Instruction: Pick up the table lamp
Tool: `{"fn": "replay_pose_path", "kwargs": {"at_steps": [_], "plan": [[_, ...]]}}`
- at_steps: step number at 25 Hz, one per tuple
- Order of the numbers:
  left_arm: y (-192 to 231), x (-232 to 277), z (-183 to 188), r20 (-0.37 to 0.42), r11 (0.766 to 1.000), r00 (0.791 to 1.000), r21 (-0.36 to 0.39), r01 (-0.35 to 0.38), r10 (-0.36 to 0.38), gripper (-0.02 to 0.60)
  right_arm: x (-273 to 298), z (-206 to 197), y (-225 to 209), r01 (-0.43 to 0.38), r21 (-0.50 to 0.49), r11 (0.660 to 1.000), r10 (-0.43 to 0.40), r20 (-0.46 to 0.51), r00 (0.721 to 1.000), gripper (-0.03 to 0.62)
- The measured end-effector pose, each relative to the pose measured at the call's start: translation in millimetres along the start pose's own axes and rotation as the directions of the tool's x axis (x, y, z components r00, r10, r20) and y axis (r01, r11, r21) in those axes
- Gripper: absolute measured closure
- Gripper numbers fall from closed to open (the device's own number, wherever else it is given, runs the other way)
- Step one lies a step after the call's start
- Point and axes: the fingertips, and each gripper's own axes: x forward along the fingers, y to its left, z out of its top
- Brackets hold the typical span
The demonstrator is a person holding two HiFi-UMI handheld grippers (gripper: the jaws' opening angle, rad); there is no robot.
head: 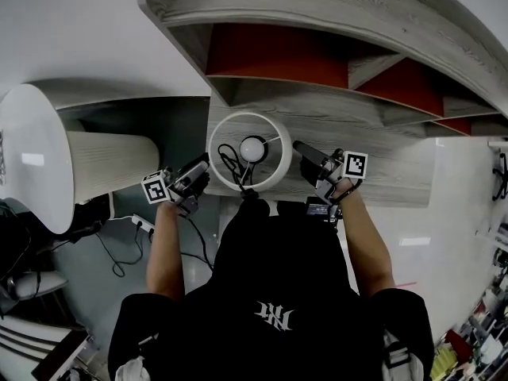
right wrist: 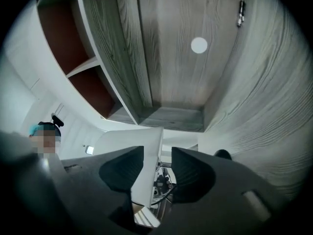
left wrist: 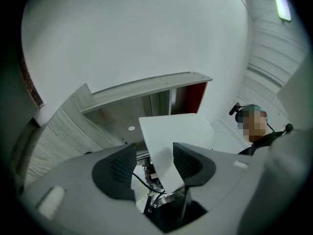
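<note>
- Nearest of all, the person's black shirt (head: 270,316) filled the foot of the head view, with both forearms reaching forward from it
- Just beyond, the table lamp (head: 274,161) stood upright before the grey wooden shelf unit (head: 317,22), seen from straight above: a round white shade (head: 238,125), the bulb (head: 252,147) in the middle, a black cord (head: 228,162) looped inside
- Its base was hidden under the shade, so I could not tell what it stood on
- The left gripper (head: 200,173) sat at the shade's left rim and the right gripper (head: 304,152) at its right rim, one on each side
- Looking along the left gripper, its tongs stood wide; the shade's wall rose between the ribbed pads (left wrist: 117,168), close against the right-hand one but not squeezed
- The right gripper's tongs were wide too, with the shade's wall between them, lying by the left-hand pad and leaving a clear gap to the other
- By my reckoning the reach was done, since both pairs of tongs straddled the rim
- Nothing was gripped, though: the lamp was not held, and closing on the shade and lifting it were both left to do
</note>
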Motion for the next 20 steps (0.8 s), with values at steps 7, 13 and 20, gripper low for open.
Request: {"fn": "replay_pose_path", "kwargs": {"at_steps": [7, 13, 20], "plan": [[-5, 0, -4, 0.040, 0.990, 0.995, -0.103, 0.099, -0.096, 0.333, 2, -5, 4, -0.075, 0.069, 0.995, 0.073, 0.029, 0.997, 0.422], [-3, 3, -10, 0.030, 0.985, 0.995, -0.139, 0.102, -0.099, 0.324, 8, -10, 3, -0.093, 0.086, 0.992, 0.093, 0.011, 0.996, 0.422], [-8, 8, -14, 0.043, 0.976, 0.990, -0.167, 0.137, -0.132, 0.325, 9, -11, 6, -0.107, 0.102, 0.989, 0.106, 0.011, 0.994, 0.424]]}}
